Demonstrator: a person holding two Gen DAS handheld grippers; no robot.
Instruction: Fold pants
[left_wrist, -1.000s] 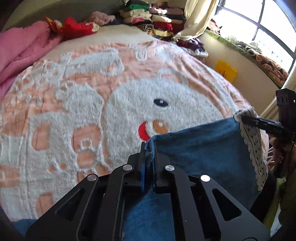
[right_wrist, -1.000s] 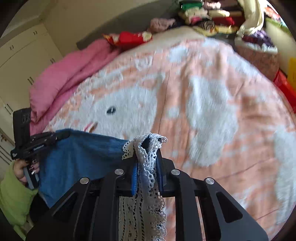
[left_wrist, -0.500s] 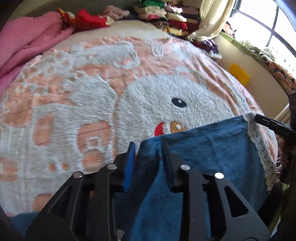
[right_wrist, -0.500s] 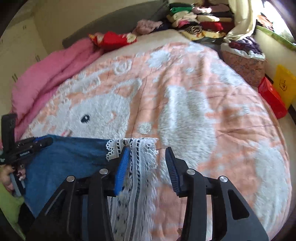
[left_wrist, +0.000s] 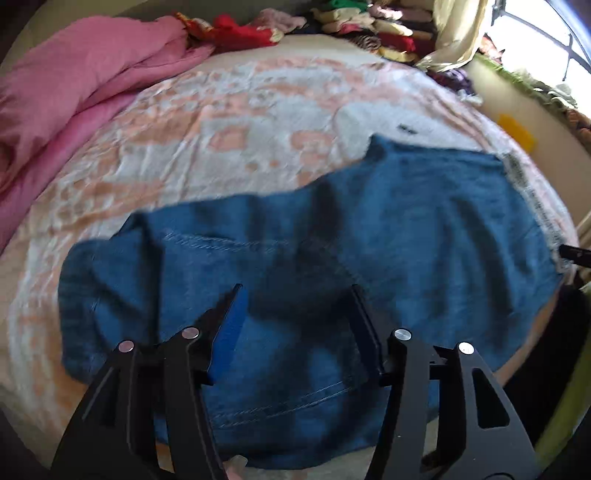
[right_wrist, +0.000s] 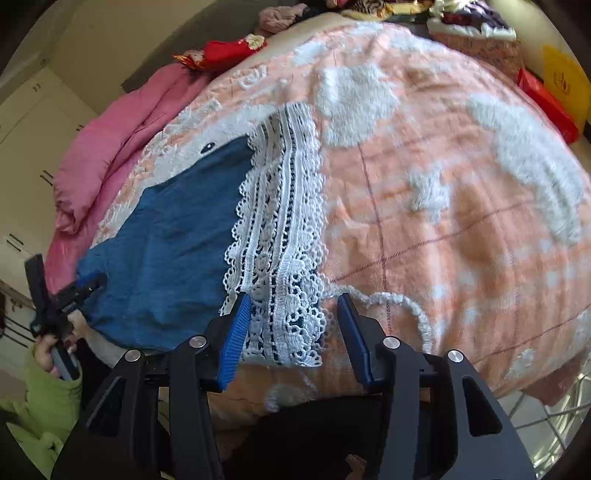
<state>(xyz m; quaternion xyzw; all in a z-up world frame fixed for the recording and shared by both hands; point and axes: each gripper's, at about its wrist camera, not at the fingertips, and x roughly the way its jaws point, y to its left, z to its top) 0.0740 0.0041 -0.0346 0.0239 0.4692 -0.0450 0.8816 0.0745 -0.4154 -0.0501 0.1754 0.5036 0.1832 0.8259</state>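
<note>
Right wrist: pants (right_wrist: 166, 240) lie crosswise, lace hem (right_wrist: 277, 240) rightward.

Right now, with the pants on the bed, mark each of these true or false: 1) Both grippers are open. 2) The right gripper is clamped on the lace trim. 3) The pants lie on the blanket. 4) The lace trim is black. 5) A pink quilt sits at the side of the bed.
1) Both grippers are open: true. The left gripper and the right gripper have their jaws spread, holding nothing.
2) False. The lace trim lies loose on the bed, not clamped.
3) True. The pants are spread on the peach and white blanket.
4) False. The trim is white.
5) True. The pink quilt is bunched along the bed's edge.
</note>
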